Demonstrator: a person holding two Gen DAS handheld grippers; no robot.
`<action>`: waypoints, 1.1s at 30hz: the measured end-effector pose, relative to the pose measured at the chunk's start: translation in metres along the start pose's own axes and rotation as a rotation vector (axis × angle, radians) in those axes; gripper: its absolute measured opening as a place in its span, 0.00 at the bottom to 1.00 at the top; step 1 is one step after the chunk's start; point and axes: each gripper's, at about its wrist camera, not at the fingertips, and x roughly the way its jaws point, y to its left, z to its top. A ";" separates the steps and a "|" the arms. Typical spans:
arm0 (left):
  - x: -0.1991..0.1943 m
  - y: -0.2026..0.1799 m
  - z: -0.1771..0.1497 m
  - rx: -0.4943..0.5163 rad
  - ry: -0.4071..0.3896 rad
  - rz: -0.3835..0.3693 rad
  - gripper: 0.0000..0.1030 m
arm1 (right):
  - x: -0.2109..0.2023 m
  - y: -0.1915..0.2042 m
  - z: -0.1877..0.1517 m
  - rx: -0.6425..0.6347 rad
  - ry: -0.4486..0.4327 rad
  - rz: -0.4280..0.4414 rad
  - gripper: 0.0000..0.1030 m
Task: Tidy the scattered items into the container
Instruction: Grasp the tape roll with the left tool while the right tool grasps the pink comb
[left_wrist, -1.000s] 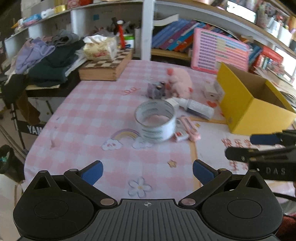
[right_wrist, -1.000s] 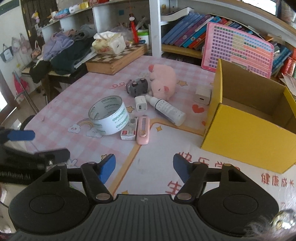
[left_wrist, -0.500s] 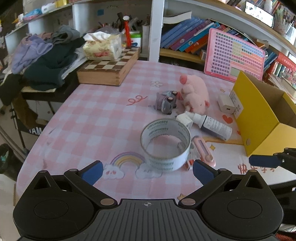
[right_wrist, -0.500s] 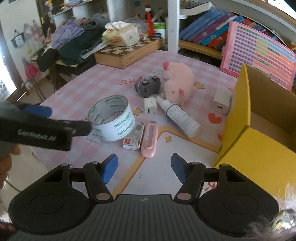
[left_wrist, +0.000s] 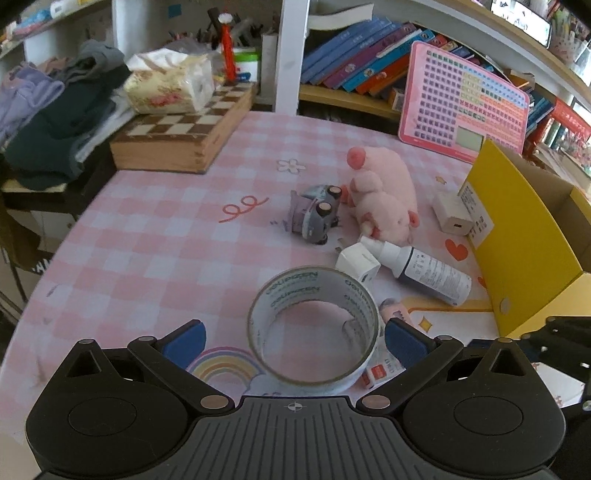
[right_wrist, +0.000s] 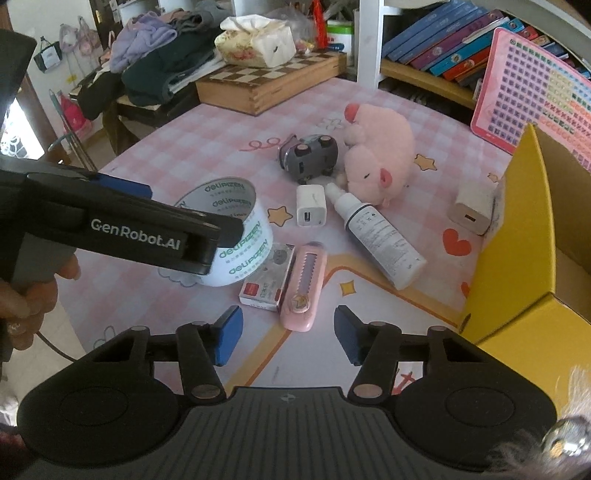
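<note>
A roll of clear tape (left_wrist: 314, 325) (right_wrist: 236, 229) stands on the pink checked cloth. My left gripper (left_wrist: 293, 338) is open, its blue pads on either side of the roll, not touching. My right gripper (right_wrist: 288, 338) is open just above a pink utility knife (right_wrist: 304, 284). Nearby lie a small red-and-white box (right_wrist: 266, 284), a white charger (right_wrist: 311, 205), a spray bottle (right_wrist: 376, 236), a grey toy car (right_wrist: 310, 157), a pink plush pig (right_wrist: 380, 151) and a beige cube charger (right_wrist: 471, 212). The open yellow box (right_wrist: 517, 236) (left_wrist: 517, 236) stands at right.
A wooden chessboard box (left_wrist: 181, 140) with a tissue pack sits at the back left. A pink tablet toy (left_wrist: 465, 107) leans on bookshelves behind. A pile of clothes (left_wrist: 55, 110) lies beyond the table's left edge.
My left gripper has moved forward and right until the tape roll sits between its open fingers. My right gripper has moved forward and down toward the pink utility knife.
</note>
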 end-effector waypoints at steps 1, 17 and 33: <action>0.003 0.000 0.001 0.003 0.006 -0.006 1.00 | 0.003 -0.001 0.001 -0.001 0.006 -0.002 0.51; 0.022 0.037 0.000 -0.099 0.045 0.054 0.82 | 0.031 -0.009 0.012 -0.001 0.052 -0.050 0.34; 0.014 0.041 -0.007 -0.113 0.063 0.050 0.82 | 0.051 -0.011 0.024 0.001 0.065 -0.059 0.26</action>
